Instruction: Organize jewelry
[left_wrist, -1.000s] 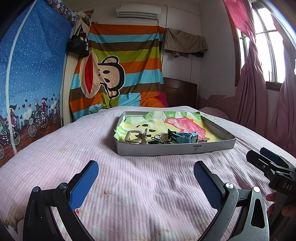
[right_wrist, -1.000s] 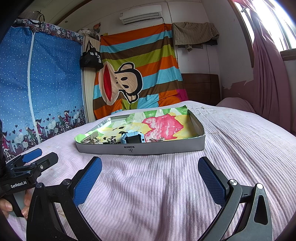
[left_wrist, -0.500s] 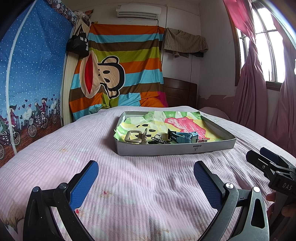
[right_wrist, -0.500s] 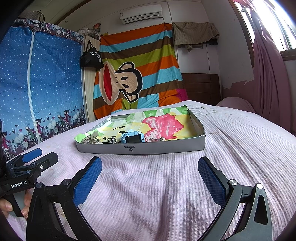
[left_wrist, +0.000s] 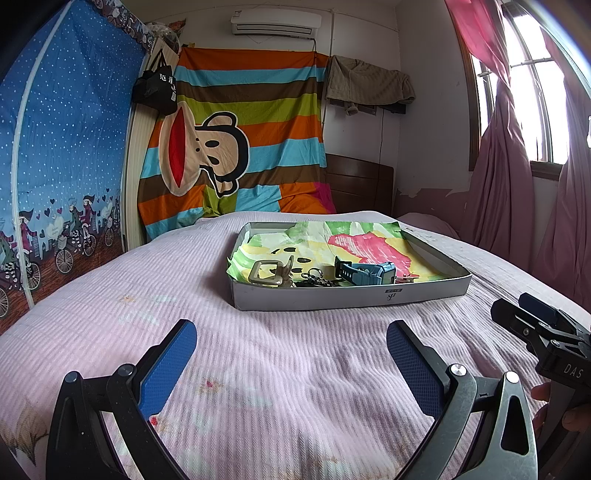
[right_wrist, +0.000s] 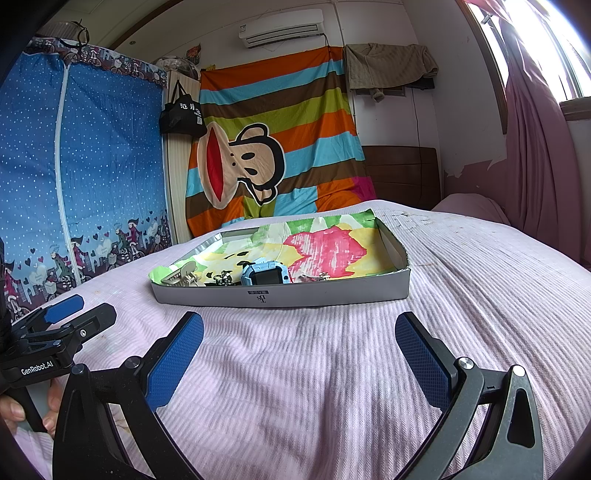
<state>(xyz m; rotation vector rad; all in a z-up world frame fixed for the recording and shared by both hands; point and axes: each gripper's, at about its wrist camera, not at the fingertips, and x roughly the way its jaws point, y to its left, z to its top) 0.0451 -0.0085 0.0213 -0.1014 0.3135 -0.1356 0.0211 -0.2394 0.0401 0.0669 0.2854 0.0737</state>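
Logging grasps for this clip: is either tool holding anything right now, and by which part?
Nothing is held. The left tool and right tool both hang open above the bedspread, short of the tray.

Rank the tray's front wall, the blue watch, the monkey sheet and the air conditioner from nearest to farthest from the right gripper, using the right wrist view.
1. Tray's front wall, straight ahead of the right gripper on the bed.
2. Blue watch, just behind that wall, inside the tray.
3. Monkey sheet, hanging beyond the bed, center-left.
4. Air conditioner, high on the back wall.
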